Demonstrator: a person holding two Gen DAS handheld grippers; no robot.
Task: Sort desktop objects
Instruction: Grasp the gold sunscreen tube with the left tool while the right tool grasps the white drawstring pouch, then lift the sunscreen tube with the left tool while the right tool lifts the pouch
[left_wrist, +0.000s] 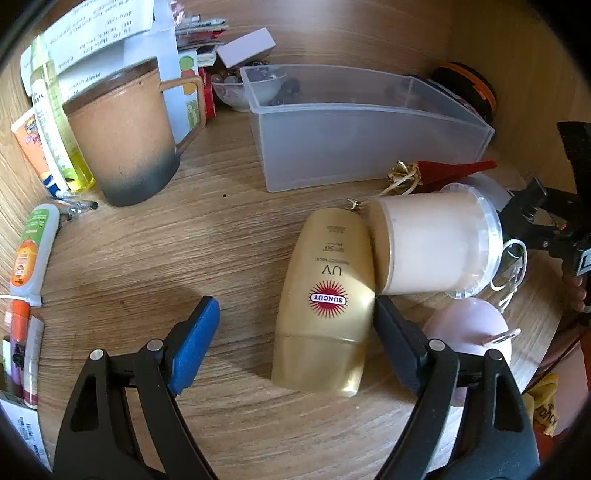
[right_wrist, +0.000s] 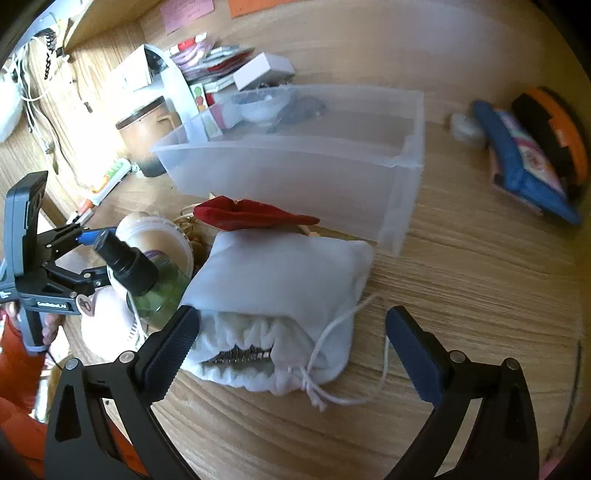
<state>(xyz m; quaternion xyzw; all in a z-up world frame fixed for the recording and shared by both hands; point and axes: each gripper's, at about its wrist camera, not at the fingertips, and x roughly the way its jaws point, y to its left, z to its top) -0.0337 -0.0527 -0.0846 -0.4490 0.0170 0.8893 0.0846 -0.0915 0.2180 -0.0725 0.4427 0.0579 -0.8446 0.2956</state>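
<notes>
A gold SUNCUT sunscreen bottle (left_wrist: 327, 302) lies flat on the wooden desk between the jaws of my open left gripper (left_wrist: 295, 328). Its right finger (left_wrist: 397, 339) touches the bottle's side; the left finger stands apart. A cream jar with a clear lid (left_wrist: 436, 243) lies against the bottle. My right gripper (right_wrist: 291, 343) is open around a white drawstring pouch (right_wrist: 280, 280) with a metal screw showing at its mouth. A clear plastic bin (left_wrist: 354, 133) stands behind; it also shows in the right wrist view (right_wrist: 295, 162).
A brown mug (left_wrist: 122, 140), a yellow bottle (left_wrist: 59, 122) and tubes (left_wrist: 33, 251) stand at the left. A red cloth piece (right_wrist: 251, 216) and a green spray bottle (right_wrist: 147, 280) lie by the pouch. A blue pouch (right_wrist: 517, 158) and an orange-black disc (right_wrist: 554, 133) sit at the far right.
</notes>
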